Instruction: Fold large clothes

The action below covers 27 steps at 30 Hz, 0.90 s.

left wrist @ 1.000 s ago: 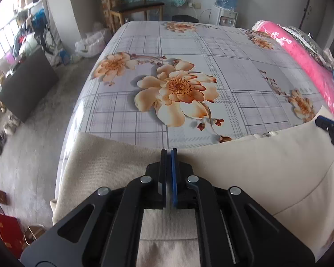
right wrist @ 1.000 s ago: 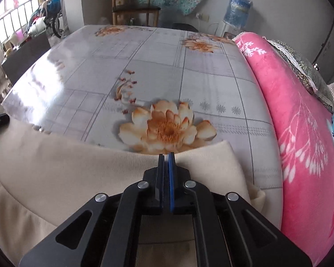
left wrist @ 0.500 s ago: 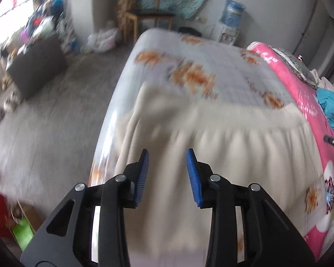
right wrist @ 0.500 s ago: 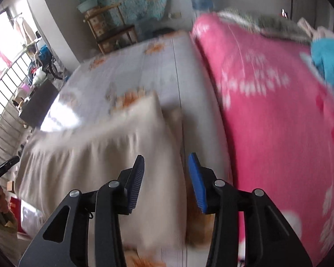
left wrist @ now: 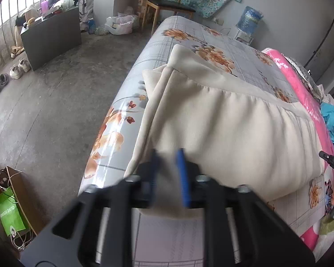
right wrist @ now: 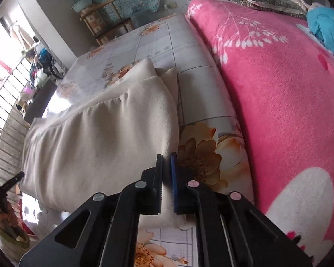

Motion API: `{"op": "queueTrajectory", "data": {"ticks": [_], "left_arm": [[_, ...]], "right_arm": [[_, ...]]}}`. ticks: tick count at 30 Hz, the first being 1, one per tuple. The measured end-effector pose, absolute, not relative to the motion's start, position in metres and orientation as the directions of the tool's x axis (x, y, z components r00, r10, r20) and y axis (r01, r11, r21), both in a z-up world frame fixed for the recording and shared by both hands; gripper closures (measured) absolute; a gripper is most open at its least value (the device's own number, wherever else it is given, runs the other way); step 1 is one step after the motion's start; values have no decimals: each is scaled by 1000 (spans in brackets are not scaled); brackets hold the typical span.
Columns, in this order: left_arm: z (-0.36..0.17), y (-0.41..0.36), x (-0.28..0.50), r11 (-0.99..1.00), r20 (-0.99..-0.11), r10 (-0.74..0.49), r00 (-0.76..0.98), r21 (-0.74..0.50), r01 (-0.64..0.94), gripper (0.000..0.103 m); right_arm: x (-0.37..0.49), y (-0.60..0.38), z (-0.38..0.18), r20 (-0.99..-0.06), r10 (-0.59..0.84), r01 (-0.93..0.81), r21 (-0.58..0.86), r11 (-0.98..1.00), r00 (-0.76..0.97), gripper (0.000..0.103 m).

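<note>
Garment: a cream garment (left wrist: pixel 229 129) lies folded over on itself in a thick band across the near end of the table, spanning it from the left edge nearly to the right edge; in the right wrist view the same garment (right wrist: pixel 104 138) shows a gathered seam along its far side and a lower layer peeking out beyond it
Table: a table covered in a grey checked cloth with orange flowers (left wrist: pixel 158 49) carries the garment; its far half is bare cloth
Left gripper: the left gripper (left wrist: pixel 168 166) is over the garment's near left corner, motion-blurred, its fingers parted with a plain gap between them and nothing held
Right gripper: the right gripper (right wrist: pixel 167 166) sits at the garment's near right edge, its fingers drawn almost together with only a narrow slit between them; whether any fabric is pinched in that slit cannot be told
Right of table: a pink blanket with white leaf print (right wrist: pixel 278 84) runs just beside the table's right edge
Left of table: a grey concrete floor (left wrist: pixel 44 111) with a dark cabinet (left wrist: pixel 51 35), shoes (left wrist: pixel 16 71) and a wooden chair (left wrist: pixel 167 4) further off
</note>
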<state>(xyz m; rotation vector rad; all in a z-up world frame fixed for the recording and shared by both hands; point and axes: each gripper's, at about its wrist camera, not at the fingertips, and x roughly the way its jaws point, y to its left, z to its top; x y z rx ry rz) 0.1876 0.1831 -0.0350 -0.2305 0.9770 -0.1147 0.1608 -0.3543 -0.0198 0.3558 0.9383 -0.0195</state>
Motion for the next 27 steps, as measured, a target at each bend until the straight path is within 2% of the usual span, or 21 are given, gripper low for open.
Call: {"op": "queueTrajectory", "data": {"ticks": [4, 11, 16, 19, 20, 21, 22, 27], "left_arm": [[-18, 184, 180, 966, -776, -211, 594, -258, 6, 102], [-40, 191, 183, 962, -809, -215, 547, -273, -26, 102], [-36, 189, 177, 967, -800, -204, 564, -255, -12, 101], [-33, 192, 173, 968, -797, -195, 571, -252, -22, 97], [-29, 194, 171, 969, -791, -187, 582, -246, -23, 97], [-22, 196, 166, 969, -780, -186, 598, -245, -18, 94], [-15, 196, 163, 970, -768, -185, 613, -242, -11, 92], [12, 160, 156, 967, -722, -252, 644, -219, 133, 69]], "right_arm": [[135, -358, -3, -739, 135, 187, 335, 923, 660, 98], [130, -372, -32, -754, 152, 262, 400, 878, 640, 98], [143, -371, -36, -786, 121, 261, 340, 904, 606, 97], [140, -369, -38, -810, 82, 281, 294, 913, 581, 92], [137, -367, -32, -813, 50, 292, 264, 919, 580, 84], [132, -362, -21, -812, -13, 306, 206, 930, 584, 76], [127, -356, -10, -800, -50, 302, 166, 939, 597, 75], [118, -310, 19, -742, 25, 160, 178, 971, 670, 64]]}}
